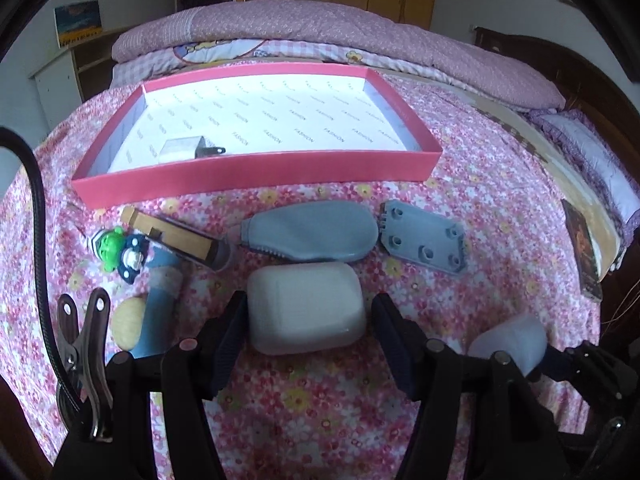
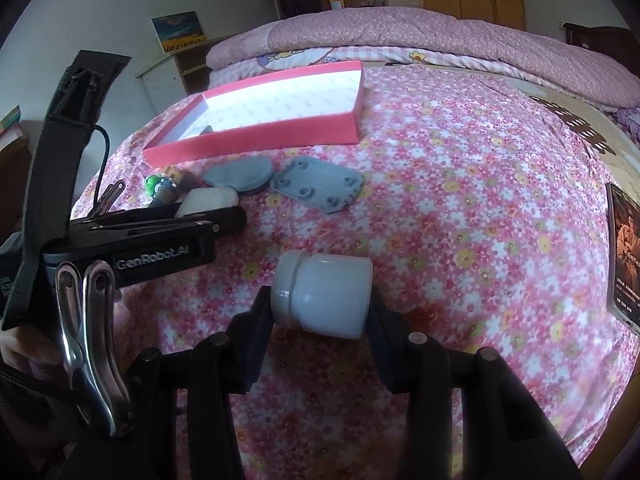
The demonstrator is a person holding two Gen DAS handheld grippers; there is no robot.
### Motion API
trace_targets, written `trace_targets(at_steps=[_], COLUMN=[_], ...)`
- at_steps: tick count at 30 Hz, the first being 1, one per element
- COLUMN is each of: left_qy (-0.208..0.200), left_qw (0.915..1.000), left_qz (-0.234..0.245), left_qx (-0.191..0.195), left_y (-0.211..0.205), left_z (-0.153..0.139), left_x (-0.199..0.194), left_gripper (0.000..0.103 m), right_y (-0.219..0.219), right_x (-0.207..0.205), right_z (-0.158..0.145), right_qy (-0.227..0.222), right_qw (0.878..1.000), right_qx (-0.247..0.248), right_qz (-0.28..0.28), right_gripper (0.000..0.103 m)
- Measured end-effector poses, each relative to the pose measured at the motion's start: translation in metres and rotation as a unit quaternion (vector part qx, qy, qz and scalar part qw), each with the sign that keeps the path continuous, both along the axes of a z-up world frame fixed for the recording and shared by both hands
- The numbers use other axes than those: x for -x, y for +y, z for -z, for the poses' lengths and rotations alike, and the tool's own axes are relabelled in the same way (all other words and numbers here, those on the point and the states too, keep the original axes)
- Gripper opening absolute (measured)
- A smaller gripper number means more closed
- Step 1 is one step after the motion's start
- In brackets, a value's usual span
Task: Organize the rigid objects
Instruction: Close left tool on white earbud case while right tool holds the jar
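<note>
Jaws clamp white jar (left pair straddles white case).

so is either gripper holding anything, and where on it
The right gripper clamps the white jar end to end. The left gripper straddles the white case, pads apart.

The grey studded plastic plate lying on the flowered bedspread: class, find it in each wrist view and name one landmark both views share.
Left wrist view: grey studded plastic plate lies right of centre, just right of the grey oval case.
Right wrist view: it lies upper centre, below the box's right corner.
Shared landmark: the shallow pink cardboard box.
</note>
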State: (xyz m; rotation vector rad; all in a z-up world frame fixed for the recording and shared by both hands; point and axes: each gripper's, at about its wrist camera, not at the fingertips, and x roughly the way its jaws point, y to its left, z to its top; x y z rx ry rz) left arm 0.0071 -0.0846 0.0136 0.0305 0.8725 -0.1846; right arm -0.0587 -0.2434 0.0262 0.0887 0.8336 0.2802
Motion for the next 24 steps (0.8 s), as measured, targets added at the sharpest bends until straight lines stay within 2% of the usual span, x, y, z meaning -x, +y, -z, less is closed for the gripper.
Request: trace_targets(at_steps=[5, 13, 16, 24], left_qy=[-0.012, -0.017, -0.02, -0.015], left_qw=[0.9996, 0.9995, 0.9996, 0.9999], left_qz=[0.005, 0.003, -0.002, 0.003], left_qx=[-0.026, -0.026, -0.022, -0.003], left_y=[-0.008, -0.009, -0.006, 0.002], left_z=[0.004, 0.004, 0.003, 0.0], left_x=[0.001, 0.002, 0.003, 0.011], left_gripper=[0.068, 0.067, 0.059, 0.059], right_y=[-0.003, -0.003, -0.003, -0.003], right_x=[0.001, 0.001, 0.002, 0.003], right_z=[0.001, 0.002, 0.002, 0.001], right_qy=[-0.002, -0.006, -0.006, -0.007], right_qw=[1.0, 1.0, 1.0, 1.0], right_qx=[-0.011, -0.02, -0.022, -0.019], right_qz=[0.003, 0.006, 0.006, 0.007], right_gripper=[0.046, 0.047, 0.047, 0.047])
